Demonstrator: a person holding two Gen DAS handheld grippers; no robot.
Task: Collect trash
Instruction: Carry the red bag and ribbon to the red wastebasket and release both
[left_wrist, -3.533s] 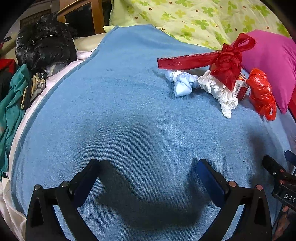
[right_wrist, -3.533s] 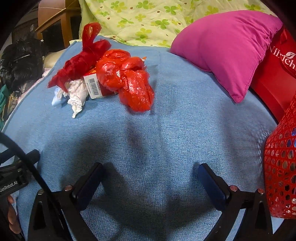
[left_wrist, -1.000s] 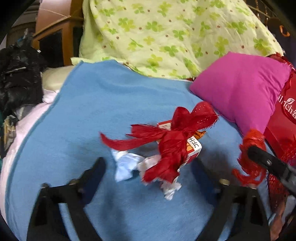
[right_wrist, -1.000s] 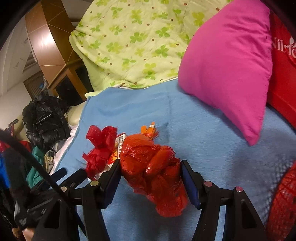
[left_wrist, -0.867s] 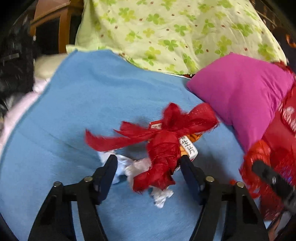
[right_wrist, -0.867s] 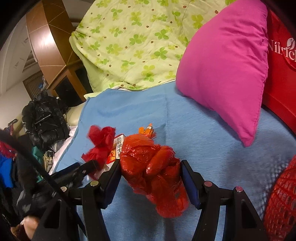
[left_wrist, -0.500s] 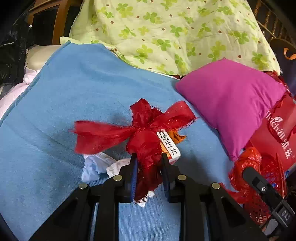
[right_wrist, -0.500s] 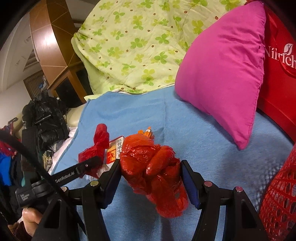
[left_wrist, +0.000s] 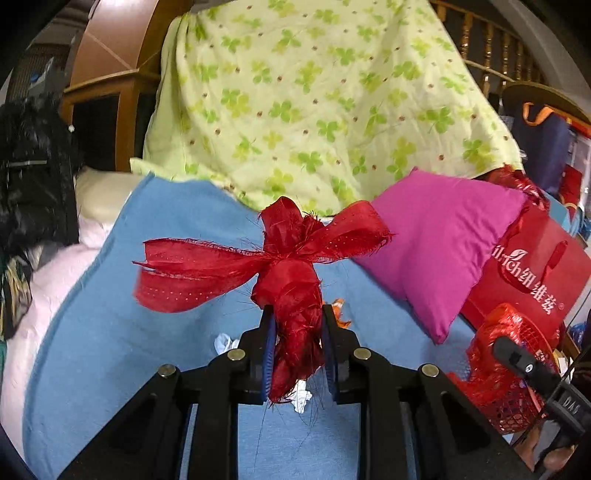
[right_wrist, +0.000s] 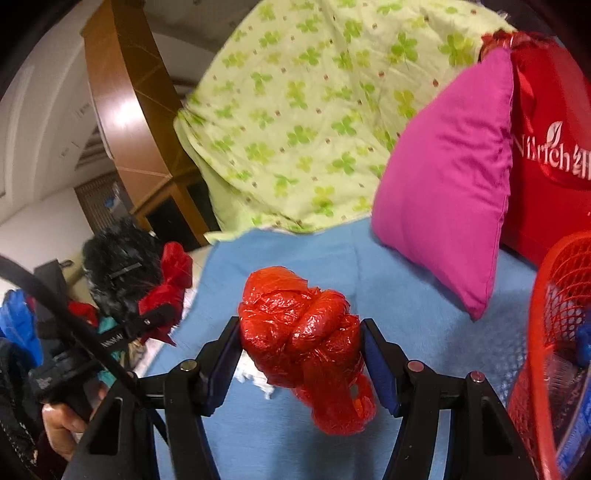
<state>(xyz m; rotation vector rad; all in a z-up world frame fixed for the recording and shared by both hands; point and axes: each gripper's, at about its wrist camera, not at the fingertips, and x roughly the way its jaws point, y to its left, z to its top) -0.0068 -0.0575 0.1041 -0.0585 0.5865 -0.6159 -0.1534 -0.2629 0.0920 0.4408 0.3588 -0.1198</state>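
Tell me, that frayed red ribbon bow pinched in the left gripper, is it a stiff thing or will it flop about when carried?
Probably floppy. The red ribbon bow sags below the left gripper, and one long tail droops sideways. It looks very light for its size, being thin gauzy fabric. Its frayed edges and loose threads may snag or shed on the way to the red basket.

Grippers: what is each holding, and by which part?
Left gripper clamps the red ribbon by its lower tail, below the knot. Right gripper clamps the knotted red bag across its middle.
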